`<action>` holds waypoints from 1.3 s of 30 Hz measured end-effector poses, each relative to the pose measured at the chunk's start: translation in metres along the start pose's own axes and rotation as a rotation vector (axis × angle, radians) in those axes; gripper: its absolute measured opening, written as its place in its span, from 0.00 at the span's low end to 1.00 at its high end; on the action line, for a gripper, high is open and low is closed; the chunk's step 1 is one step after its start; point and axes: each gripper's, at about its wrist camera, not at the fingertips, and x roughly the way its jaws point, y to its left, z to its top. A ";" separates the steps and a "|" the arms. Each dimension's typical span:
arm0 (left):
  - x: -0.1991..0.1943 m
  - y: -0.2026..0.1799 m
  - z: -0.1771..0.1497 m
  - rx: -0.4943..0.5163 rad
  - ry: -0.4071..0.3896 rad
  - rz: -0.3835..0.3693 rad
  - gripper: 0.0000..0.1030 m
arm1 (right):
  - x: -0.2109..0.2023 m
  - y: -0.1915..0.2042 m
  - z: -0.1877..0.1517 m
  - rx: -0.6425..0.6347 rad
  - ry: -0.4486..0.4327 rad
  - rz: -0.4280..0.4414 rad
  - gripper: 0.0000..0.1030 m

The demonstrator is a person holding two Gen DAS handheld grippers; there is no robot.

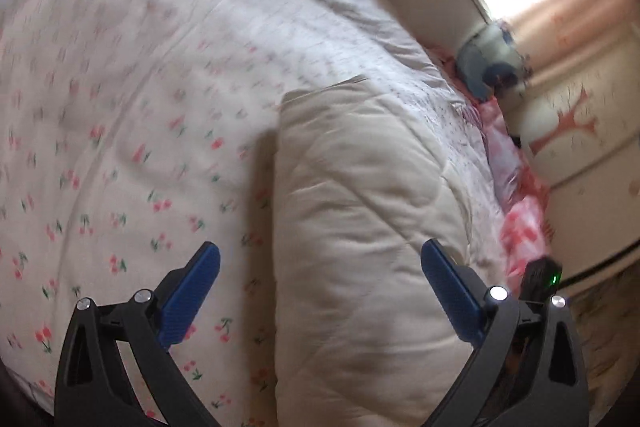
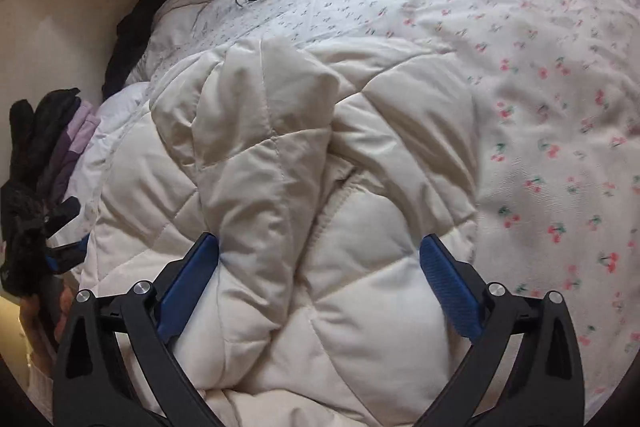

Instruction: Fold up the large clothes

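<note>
The right hand-held gripper [image 2: 319, 255] is wide open over the puffy cream quilted coat [image 2: 280, 167], holding nothing. The left hand-held gripper [image 1: 320, 263] is wide open and empty too. The coat lies partly folded on the bed [image 2: 540, 115], on its cherry-print cover. I think a fold is under way; next, pinch an edge and flip it over.
</note>
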 end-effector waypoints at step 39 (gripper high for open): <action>-0.021 -0.016 0.032 0.521 -0.163 0.293 0.88 | 0.030 0.161 0.052 -0.209 -0.142 0.033 0.94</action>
